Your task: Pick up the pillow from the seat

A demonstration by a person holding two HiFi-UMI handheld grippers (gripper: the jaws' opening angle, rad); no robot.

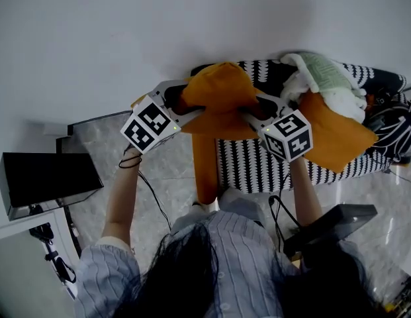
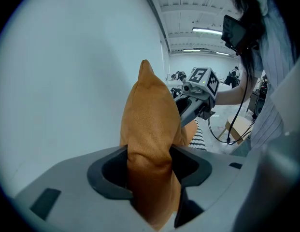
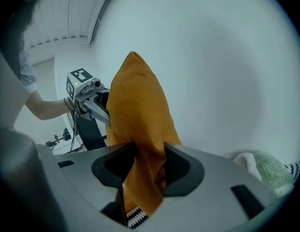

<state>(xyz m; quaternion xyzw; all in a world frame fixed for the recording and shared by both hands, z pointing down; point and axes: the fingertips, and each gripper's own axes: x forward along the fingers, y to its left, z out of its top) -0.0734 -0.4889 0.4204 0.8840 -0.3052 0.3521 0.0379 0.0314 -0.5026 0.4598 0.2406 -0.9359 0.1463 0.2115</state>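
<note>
Our left tongs [image 2: 150,170] pinch one edge of the orange pillow [image 1: 218,95], the fabric bunched and squeezed between the two jaws. Our right tongs [image 3: 145,173] do the same on the opposite edge, with a fold of cloth hanging down through the gap. Neither pair is spread free and neither is pressed fully together, because each has pillow between its pads. In each gripper view we see the other tongs gripping the far side, so the pillow hangs stretched between our two hands in front of the pale wall [image 1: 92,38]. We judge that it hangs above the near-left end of the zigzag-patterned seat [image 1: 255,171] and not on it. That makes the grasp done and the lift under way. The next move, as we read it, calls for holding both pinches firm, raising the two hands together at an even pace, and drawing the pillow toward us. If the hands draw apart, one edge could slip out. On the right of the seat lies a second orange pillow [image 1: 334,138], with a white and green folded cloth [image 1: 327,78] piled on it. Both lie just beside our right tongs, so a sideways drift could snag them. Beyond those, at the far right, sits a dark striped thing [image 1: 390,128] that we cannot identify. At the left a black box [image 1: 46,177] rests on a white counter [image 1: 6,227], well apart from the lift. Nothing stands in the way above the pillow.
</note>
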